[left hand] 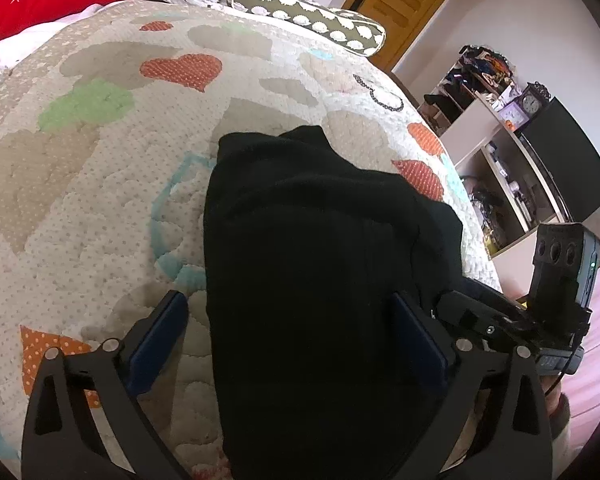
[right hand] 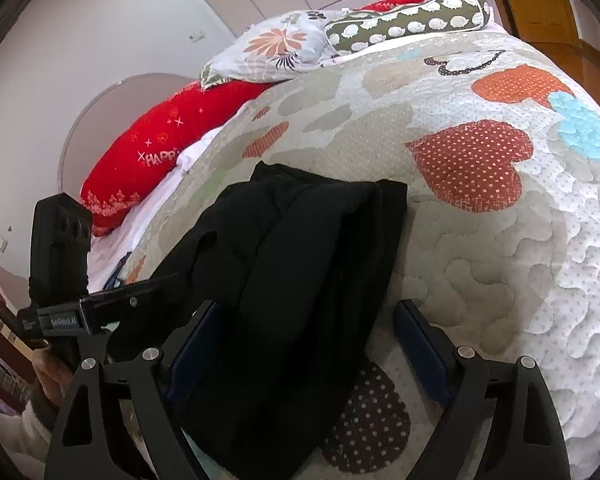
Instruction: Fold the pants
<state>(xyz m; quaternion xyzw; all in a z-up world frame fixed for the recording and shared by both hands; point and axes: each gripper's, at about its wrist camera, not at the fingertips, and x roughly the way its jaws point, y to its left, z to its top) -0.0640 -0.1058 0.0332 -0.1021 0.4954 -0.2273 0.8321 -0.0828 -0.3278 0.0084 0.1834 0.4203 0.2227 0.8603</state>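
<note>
- Bedroom setting: a bed (left hand: 100, 200) under a quilted cover with orange, red, green and blue heart patches fills both views; pillows lie along the top of each frame, and an open shelf unit (left hand: 500, 152) with a clock stands at the right of the left wrist view.
- Pants (left hand: 320, 280): black, lying on the quilt in a long bundle that runs from lower centre up to mid-frame. In the right wrist view the pants (right hand: 300, 280) show several overlapping layers and a raised edge toward the upper end, so they appear already doubled over at least once.
- Handling, as judged: soft, limp, light cloth that will sag and drape when lifted; thick where layered. The knit-like surface should not be slippery against the pads. Not fragile.
- Best hold, as judged: pinch all layers at the near edge or corners of the bundle, one gripper per side, so that no layer slides free.
- Left gripper (left hand: 288, 340): released, jaws spread wide, the near end of the pants lying between them; pads not pressing.
- Right gripper (right hand: 306, 348): likewise released and wide, straddling the pants' near end, its right pad over bare quilt.
- Writing: the red pillow (right hand: 148, 160) reads "HAPP", the rest hidden. A small label on the other gripper's body at left in the right wrist view is too small to read. No label visible on the pants.
</note>
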